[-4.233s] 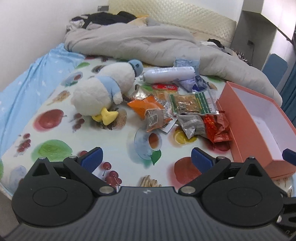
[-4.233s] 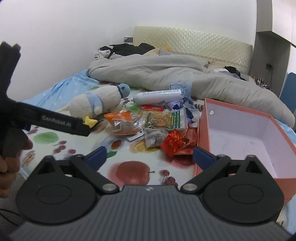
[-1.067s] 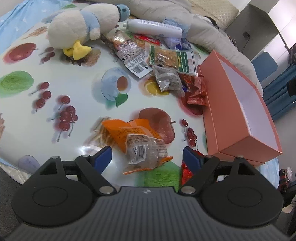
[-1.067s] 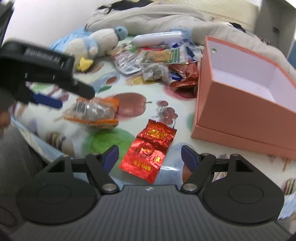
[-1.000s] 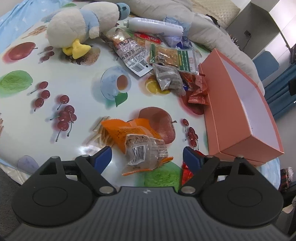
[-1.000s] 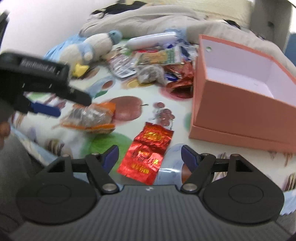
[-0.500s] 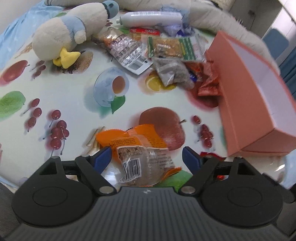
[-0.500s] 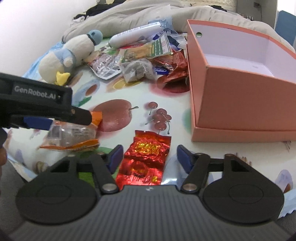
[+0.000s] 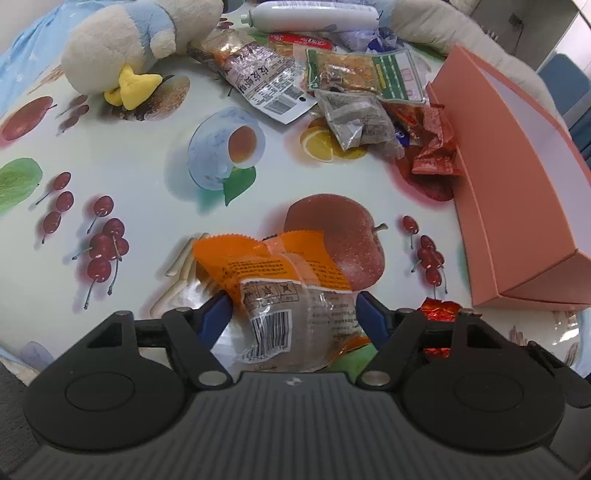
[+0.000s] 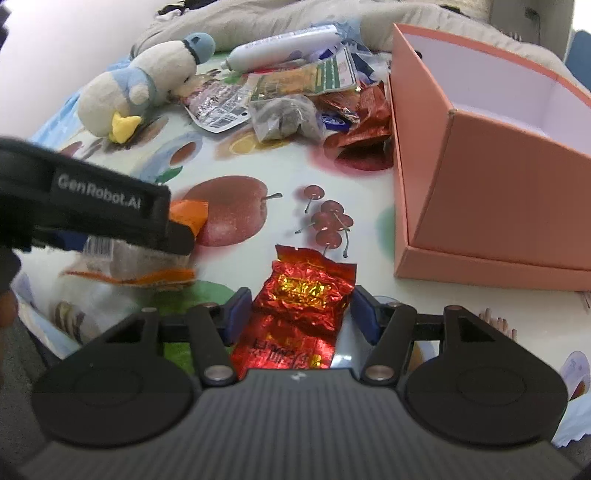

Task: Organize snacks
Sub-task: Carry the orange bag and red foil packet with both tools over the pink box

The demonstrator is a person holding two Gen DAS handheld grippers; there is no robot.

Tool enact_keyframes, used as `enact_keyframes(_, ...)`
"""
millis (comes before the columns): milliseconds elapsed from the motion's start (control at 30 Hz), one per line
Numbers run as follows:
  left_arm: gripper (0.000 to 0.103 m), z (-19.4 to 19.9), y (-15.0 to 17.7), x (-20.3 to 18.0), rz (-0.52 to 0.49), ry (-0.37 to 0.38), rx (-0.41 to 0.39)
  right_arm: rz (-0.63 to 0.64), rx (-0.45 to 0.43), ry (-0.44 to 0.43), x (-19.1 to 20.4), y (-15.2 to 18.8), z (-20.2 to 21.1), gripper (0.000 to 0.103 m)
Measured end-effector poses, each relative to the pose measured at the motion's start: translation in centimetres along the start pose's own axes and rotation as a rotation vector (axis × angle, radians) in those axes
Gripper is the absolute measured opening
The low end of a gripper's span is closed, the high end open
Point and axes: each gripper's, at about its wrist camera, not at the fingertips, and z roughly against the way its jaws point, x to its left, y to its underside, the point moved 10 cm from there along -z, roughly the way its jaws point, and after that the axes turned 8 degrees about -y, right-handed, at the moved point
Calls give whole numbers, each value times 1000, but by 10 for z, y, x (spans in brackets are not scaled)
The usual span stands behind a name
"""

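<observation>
While both tools sit low at the near edge of the fruit-printed cloth, each has a packet between its blue pads: the left gripper has its pads against the two sides of the orange-and-clear snack bag, and the right gripper brackets the crinkled red foil packet; both look closed onto their packets, though how firm the pinch is I cannot tell, since both packets seem to rest on the cloth; holding them by the near end probably leaves the far end free to swing over a wall and drop in. That wall belongs to the open orange box, which stands to the right, its cavity bare where visible; it is near the red packet and further from the orange bag. Between the packets and the box lies flat printed cloth with nothing on it, so a lift and a rightward carry has room; the box's near wall is tall, so the packets likely need to rise above it first. Beyond, the remaining snack pile crowds against the box's far left corner, with a white bottle and a plush duck behind it. Close together, the two tools could foul each other if both head for the box at once.
</observation>
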Motion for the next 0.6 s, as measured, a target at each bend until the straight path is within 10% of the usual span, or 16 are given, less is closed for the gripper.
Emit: enact_keyframes(600,57,51,-3,-5,-2,144,-53,-51,-100,-4,2,-26,52,60)
